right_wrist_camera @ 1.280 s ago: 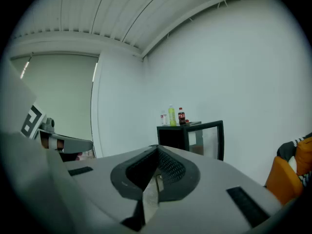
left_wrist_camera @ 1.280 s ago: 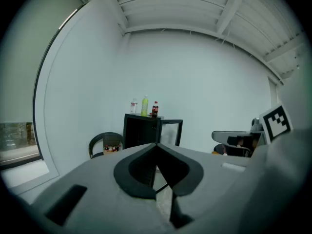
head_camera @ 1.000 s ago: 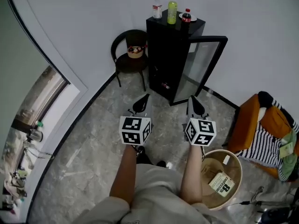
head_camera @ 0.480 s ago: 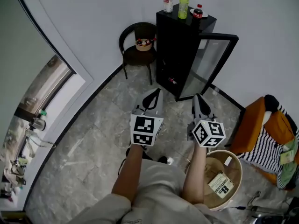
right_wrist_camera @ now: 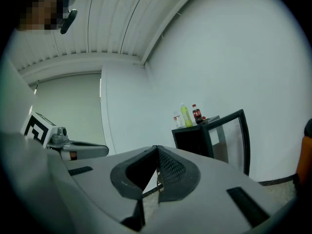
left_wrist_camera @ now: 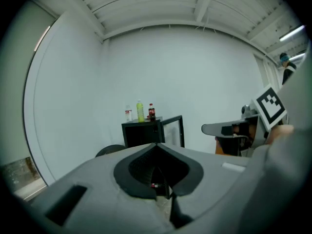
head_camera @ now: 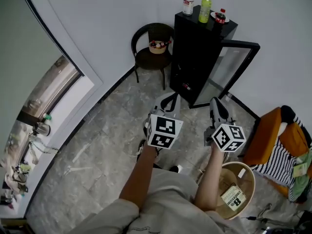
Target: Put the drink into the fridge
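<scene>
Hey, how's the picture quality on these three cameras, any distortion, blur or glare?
Head view: evenly lit and sharp, though the wide lens bows straight edges; the fridge reads clearly. Left gripper view: fisheye circle with black corners, ceiling strip light bright white. Right gripper view: same dark rim, soft even light, no glare.

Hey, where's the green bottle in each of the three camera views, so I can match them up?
Head view: green bottle near the top edge, right of centre, between a clear bottle and a cola bottle.
Left gripper view: green bottle just left of centre, at mid-height.
Right gripper view: green bottle right of centre, at mid-height.
Shared landmark: the black fridge it stands on, glass door open.
</scene>
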`<action>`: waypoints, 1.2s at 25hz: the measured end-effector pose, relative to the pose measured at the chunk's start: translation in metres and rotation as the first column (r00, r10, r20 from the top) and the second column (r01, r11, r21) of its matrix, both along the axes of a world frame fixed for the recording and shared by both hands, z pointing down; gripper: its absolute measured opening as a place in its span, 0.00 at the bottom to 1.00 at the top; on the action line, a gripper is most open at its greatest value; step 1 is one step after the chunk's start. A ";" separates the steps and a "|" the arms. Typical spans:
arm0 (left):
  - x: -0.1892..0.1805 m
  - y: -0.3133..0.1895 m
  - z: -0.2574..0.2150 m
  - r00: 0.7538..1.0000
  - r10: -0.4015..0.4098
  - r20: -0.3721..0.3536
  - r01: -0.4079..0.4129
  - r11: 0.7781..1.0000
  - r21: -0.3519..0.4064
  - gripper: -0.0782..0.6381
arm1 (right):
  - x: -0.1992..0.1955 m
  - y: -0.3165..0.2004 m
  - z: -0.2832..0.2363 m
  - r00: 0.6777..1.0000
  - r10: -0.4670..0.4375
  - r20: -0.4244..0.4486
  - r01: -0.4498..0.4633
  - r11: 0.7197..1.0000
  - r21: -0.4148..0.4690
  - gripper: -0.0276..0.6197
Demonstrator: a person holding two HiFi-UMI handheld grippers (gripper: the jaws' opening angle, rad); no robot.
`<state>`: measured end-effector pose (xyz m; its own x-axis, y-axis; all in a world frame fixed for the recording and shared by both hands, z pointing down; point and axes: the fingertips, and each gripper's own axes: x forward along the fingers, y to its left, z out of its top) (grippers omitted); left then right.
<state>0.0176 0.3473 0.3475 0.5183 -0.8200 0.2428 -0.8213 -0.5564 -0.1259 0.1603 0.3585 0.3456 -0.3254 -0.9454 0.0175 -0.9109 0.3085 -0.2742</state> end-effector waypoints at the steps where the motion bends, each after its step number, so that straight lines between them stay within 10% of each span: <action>1: -0.004 -0.007 0.001 1.000 0.012 -0.017 -0.013 1.000 -0.014 0.12 | -0.001 -0.006 0.000 1.000 0.012 -0.006 -0.012 1.000 -0.003 0.05; 13: -0.049 -0.083 0.039 0.985 0.149 -0.082 -0.160 0.974 -0.159 0.12 | -0.060 -0.077 0.014 0.998 0.059 -0.004 -0.059 0.995 -0.078 0.05; 26: -0.142 -0.168 0.027 0.975 0.146 -0.168 -0.168 0.978 -0.127 0.12 | -0.148 -0.166 0.010 0.994 0.050 -0.097 -0.060 0.993 -0.105 0.05; 30: -0.170 -0.186 0.029 0.982 0.146 -0.123 -0.161 0.980 -0.118 0.12 | -0.171 -0.177 0.008 0.956 0.030 -0.291 -0.074 0.987 -0.140 0.05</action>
<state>-0.1523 0.1614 0.3767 0.6658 -0.6945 0.2726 -0.7296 -0.6825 0.0429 -0.0109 0.1818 0.3538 -0.2364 -0.9406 0.2437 -0.9714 0.2345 -0.0374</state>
